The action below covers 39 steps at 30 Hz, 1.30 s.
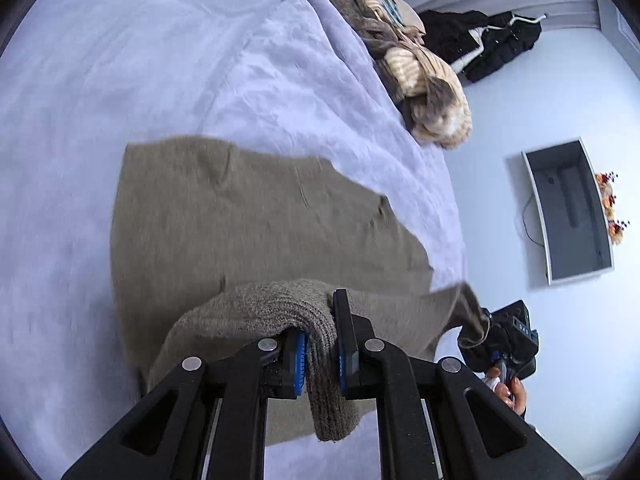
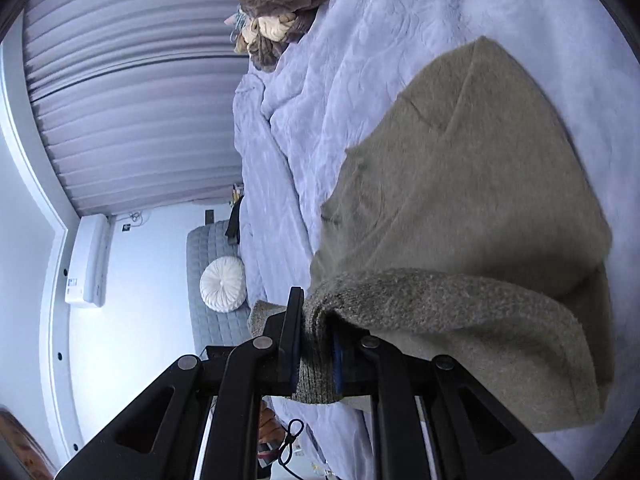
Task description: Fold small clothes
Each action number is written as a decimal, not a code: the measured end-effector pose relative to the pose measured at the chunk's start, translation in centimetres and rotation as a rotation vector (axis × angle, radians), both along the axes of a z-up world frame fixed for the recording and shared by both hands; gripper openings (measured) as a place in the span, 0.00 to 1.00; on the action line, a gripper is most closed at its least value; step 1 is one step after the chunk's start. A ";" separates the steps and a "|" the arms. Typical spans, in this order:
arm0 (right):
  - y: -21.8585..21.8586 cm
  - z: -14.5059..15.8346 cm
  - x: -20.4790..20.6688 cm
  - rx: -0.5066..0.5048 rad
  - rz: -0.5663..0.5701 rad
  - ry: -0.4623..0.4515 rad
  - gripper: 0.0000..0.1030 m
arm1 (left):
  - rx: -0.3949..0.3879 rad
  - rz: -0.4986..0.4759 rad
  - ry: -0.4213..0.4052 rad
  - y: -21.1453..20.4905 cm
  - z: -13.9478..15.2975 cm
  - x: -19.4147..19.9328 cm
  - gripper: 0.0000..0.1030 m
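Left gripper (image 1: 322, 350) is pinched hard on a bunched ribbed edge of the olive-brown knit garment (image 1: 248, 220), blue pads pressed into the wool with a tongue of it hanging out beneath the jaws. Right gripper (image 2: 316, 354) is doing the same, jaws squeezed together on another thick fold of that garment (image 2: 460, 184), which rolls over its fingers. In the left wrist view the right gripper (image 1: 494, 334) shows at the garment's right corner, a hand (image 1: 510, 394) wrapped round its handle. Beyond both grips the rest of the garment lies spread flat on the pale lavender bedspread (image 1: 140, 60), blurred at its edges. Further past the garment, at the bedspread's far edge, sits a heap of cream and brown clothes (image 1: 404, 52). Beyond that heap, off the bed, dark clothing (image 1: 484, 40) lies piled against the pleated curtain (image 2: 132, 92).
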State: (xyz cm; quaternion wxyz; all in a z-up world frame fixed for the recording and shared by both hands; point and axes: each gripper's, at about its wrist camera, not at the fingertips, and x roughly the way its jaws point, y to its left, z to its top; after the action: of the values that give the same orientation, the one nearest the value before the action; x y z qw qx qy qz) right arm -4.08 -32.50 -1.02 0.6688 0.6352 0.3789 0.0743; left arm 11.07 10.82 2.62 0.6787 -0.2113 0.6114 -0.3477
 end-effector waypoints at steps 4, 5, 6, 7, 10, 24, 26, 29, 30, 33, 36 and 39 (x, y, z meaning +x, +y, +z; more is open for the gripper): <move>-1.3 -3.2 2.2 -0.004 -0.027 0.053 0.13 | 0.125 0.007 -0.052 -2.1 -2.4 2.3 0.13; -1.4 -3.9 2.7 -0.003 -0.030 0.063 0.13 | 0.150 0.001 -0.055 -2.6 -3.2 2.7 0.13; -1.4 -4.7 3.1 -0.004 -0.031 0.073 0.13 | 0.180 -0.002 -0.058 -3.0 -3.8 2.9 0.13; -1.4 -5.3 3.4 0.002 -0.035 0.076 0.13 | 0.209 -0.003 -0.057 -3.5 -4.5 3.2 0.13; -1.8 -6.3 3.7 0.029 -0.059 0.069 0.16 | 0.224 0.010 -0.049 -3.7 -5.2 3.9 0.32; -4.4 0.2 5.3 -0.488 -0.005 0.165 0.72 | 0.372 0.008 -0.233 -3.7 -2.3 5.2 0.80; -3.5 0.5 5.7 -0.607 0.054 0.203 0.72 | 0.379 0.020 -0.226 -3.8 -3.0 4.6 0.80; -1.8 1.1 5.3 -0.667 0.091 0.193 0.67 | 0.337 0.049 -0.237 -3.5 -2.6 3.4 0.80; -0.9 1.3 5.4 -0.690 0.120 0.186 0.61 | 0.324 0.050 -0.248 -3.6 -2.3 2.9 0.80; 1.3 1.0 5.4 -0.705 0.216 0.177 0.15 | 0.292 0.010 -0.267 -4.0 -1.9 1.5 0.79; 2.7 -0.3 5.6 -0.751 0.269 0.220 0.15 | 0.343 -0.041 -0.259 -4.9 -3.3 0.8 0.79; 1.6 -2.7 5.2 -0.746 0.231 0.303 0.09 | 0.429 -0.053 -0.256 -4.6 -6.0 0.9 0.70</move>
State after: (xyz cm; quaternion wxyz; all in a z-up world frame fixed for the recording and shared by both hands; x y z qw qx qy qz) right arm 1.07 -30.94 -3.71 0.7768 0.3066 0.5430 -0.0877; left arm 11.96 6.24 -3.38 0.7706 -0.0007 0.5856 -0.2516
